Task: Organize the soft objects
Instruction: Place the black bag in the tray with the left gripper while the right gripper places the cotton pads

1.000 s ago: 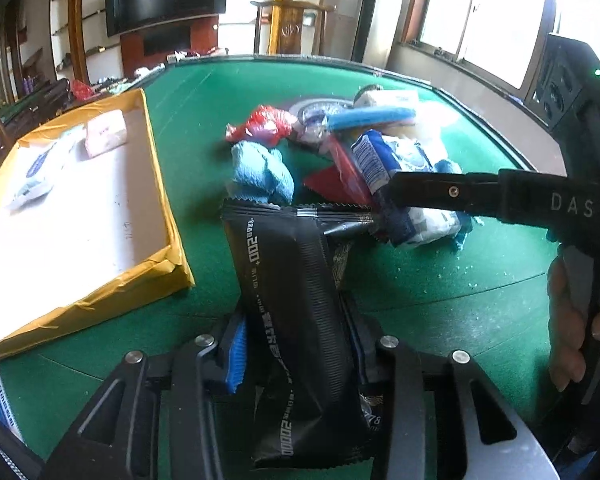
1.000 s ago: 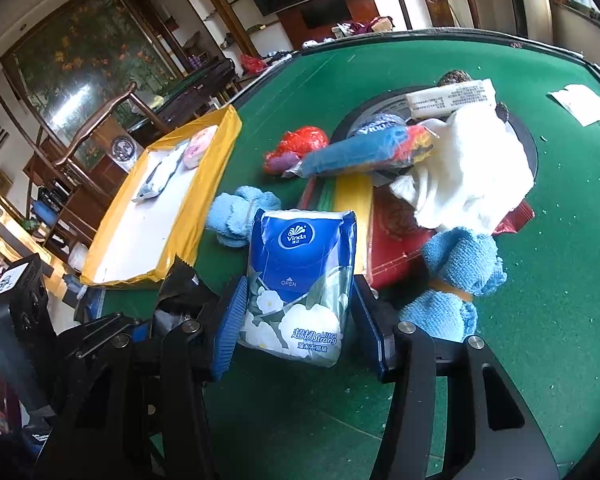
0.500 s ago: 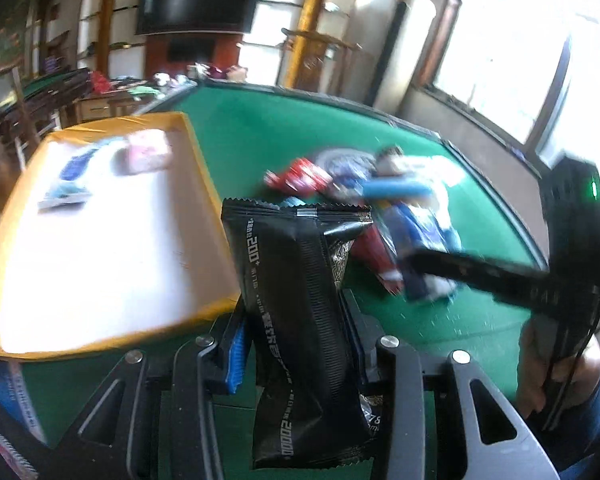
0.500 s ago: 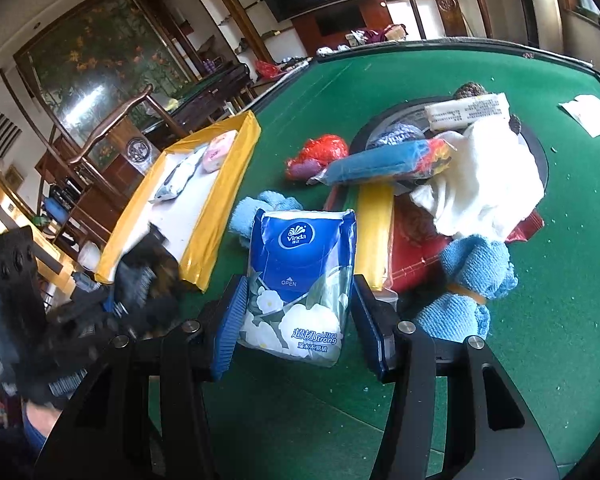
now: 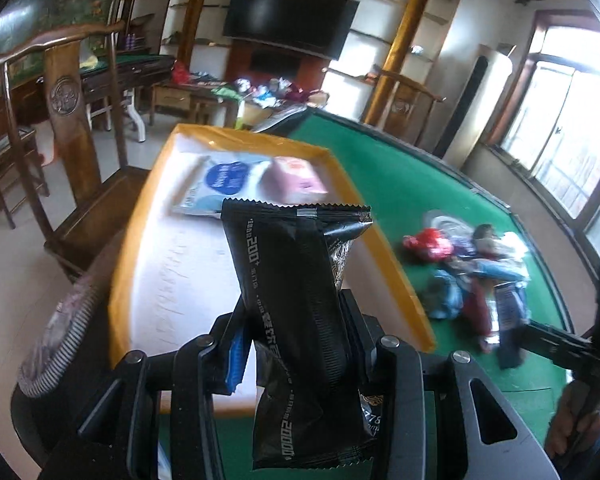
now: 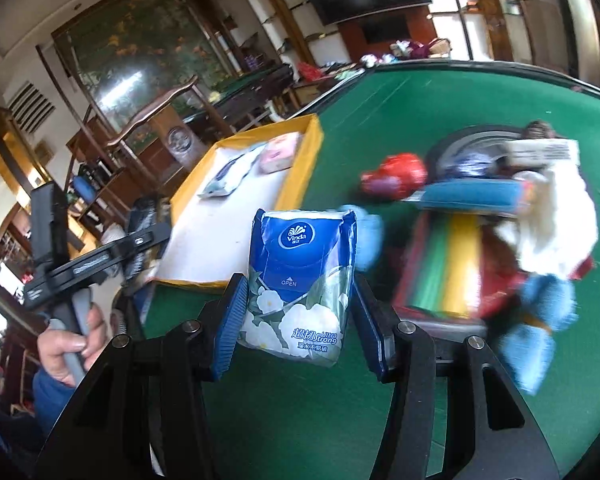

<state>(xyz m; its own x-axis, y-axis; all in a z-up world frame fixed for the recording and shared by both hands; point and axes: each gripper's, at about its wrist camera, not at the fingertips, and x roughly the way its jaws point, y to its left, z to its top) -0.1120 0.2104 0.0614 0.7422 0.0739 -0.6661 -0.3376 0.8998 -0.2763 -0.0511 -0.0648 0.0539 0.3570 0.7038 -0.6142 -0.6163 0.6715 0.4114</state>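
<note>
My left gripper [image 5: 296, 344] is shut on a black foil packet [image 5: 296, 300], held upright over the near end of the yellow-rimmed tray [image 5: 384, 248]. Inside that tray lie a blue-and-white tissue pack [image 5: 220, 184] and a pink pack [image 5: 296, 176]. My right gripper [image 6: 300, 312] is shut on a blue Vinda tissue pack [image 6: 300, 280] above the green table [image 6: 400, 112], just right of the tray [image 6: 300, 168]. The left gripper [image 6: 140, 240] also shows at the tray's near corner, with a hand [image 6: 68, 344] on its handle.
A heap of soft things lies on the table: red bag [image 6: 396, 176], blue cloths [image 6: 540, 320], white towel [image 6: 552, 232], long blue packet [image 6: 468, 196], red-and-yellow packs [image 6: 460, 268]. A wooden chair [image 5: 72, 112] stands left of the tray. The table edge curves at the far right.
My left gripper carried the black packet leftward from the heap to above the tray and rolled. My right gripper, still gripping the tissue pack, drifted slightly toward the tray.
</note>
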